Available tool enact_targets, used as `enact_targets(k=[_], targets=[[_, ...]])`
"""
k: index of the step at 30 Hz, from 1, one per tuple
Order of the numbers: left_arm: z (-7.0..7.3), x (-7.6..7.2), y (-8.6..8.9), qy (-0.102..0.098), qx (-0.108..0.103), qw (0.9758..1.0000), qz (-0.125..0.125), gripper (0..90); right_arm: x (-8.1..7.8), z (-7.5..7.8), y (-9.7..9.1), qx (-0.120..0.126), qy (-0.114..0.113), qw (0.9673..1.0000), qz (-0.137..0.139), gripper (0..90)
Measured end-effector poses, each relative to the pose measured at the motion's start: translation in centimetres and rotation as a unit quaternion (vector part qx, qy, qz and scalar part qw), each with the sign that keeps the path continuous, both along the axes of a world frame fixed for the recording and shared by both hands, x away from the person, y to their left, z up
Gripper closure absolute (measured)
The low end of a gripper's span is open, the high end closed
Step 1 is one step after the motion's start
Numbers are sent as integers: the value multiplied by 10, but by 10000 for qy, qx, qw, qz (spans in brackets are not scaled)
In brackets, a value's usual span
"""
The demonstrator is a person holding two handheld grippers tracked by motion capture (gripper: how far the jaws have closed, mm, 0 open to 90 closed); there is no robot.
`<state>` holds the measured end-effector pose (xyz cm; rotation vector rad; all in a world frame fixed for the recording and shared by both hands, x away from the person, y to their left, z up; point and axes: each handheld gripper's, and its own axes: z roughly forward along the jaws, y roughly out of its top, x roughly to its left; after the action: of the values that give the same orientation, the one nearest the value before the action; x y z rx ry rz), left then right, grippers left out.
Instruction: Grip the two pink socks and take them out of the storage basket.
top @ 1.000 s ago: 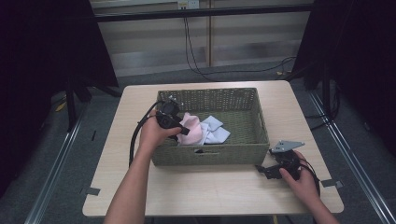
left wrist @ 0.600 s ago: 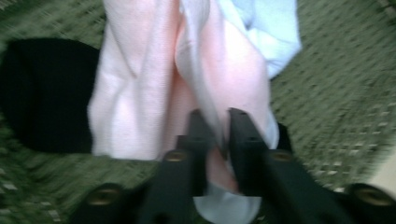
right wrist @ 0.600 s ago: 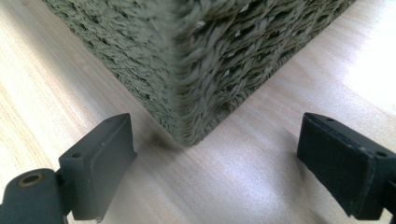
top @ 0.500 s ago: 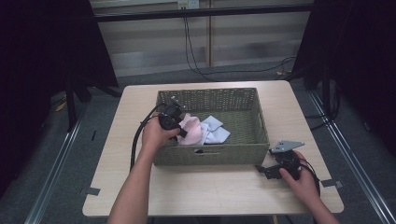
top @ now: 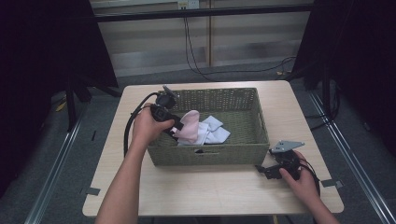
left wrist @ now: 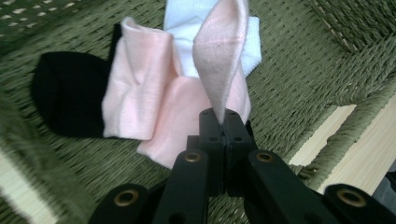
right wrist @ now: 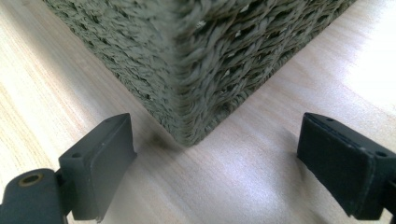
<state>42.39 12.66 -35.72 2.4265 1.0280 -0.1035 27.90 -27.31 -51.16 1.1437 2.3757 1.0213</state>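
Inside the woven basket [top: 254, 122], the left gripper [left wrist: 223, 122] pinches a pink sock [left wrist: 220, 51]; the right gripper [right wrist: 215, 158] rests wide open on the table [top: 210, 186].

olive-green woven basket [top: 210, 154] on a pale wood-grain worktop [top: 210, 191], holding a pale pink sock [left wrist: 154, 107], a white sock [left wrist: 187, 18] and a black sock [left wrist: 65, 98]; both claws, left claw [left wrist: 224, 122] and right claw [right wrist: 215, 158], matte black.
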Motion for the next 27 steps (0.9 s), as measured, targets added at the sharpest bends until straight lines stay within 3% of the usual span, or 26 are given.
enact_targets(k=[20,27], targets=[[69,0,4,-355,-95,9993,86,889,0,0,0,2,-4,10000,3,102],[85,2,7,-454,-117,9988,124,889,0,0,0,-1,-11,10000,8,102]])
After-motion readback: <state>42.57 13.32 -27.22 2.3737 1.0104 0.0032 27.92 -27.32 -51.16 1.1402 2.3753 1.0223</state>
